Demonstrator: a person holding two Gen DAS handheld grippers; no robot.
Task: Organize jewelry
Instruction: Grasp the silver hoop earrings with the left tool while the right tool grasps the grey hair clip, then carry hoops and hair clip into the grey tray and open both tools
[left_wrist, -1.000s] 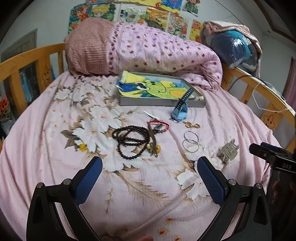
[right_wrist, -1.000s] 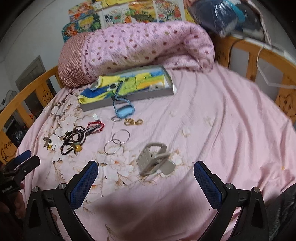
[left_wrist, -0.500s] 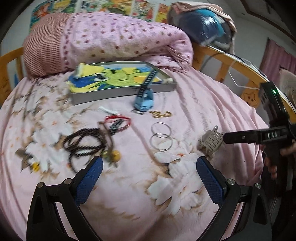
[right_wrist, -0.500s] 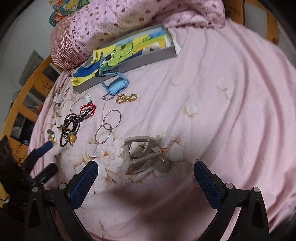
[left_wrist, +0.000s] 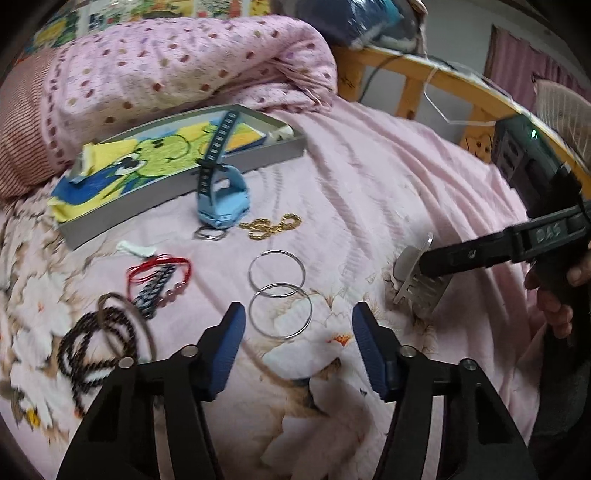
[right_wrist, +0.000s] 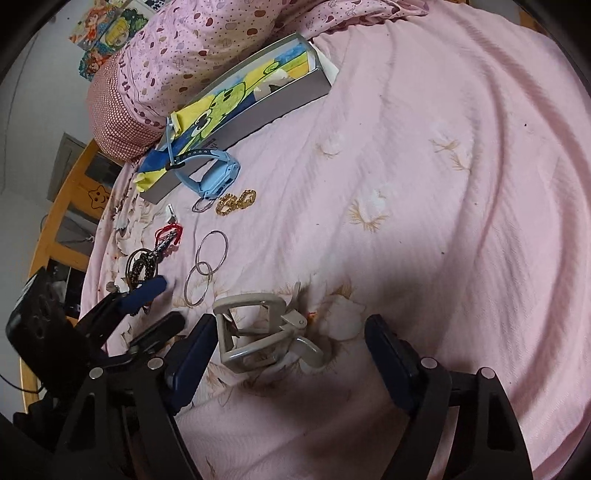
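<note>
Hair claw (right_wrist: 264, 334) sits btwn right gripper (right_wrist: 290, 356) closing fingers, apparently untouched.

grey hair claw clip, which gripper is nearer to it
Right. The right gripper brackets the hair claw clip, its fingers either side, closing in but not yet pressing. The left gripper sits beside it, over the two silver hoops.

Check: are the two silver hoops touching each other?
Touching. In the right wrist view the upper silver hoop overlaps the lower silver hoop, their wires crossing; the left wrist view shows the same overlap.
</note>
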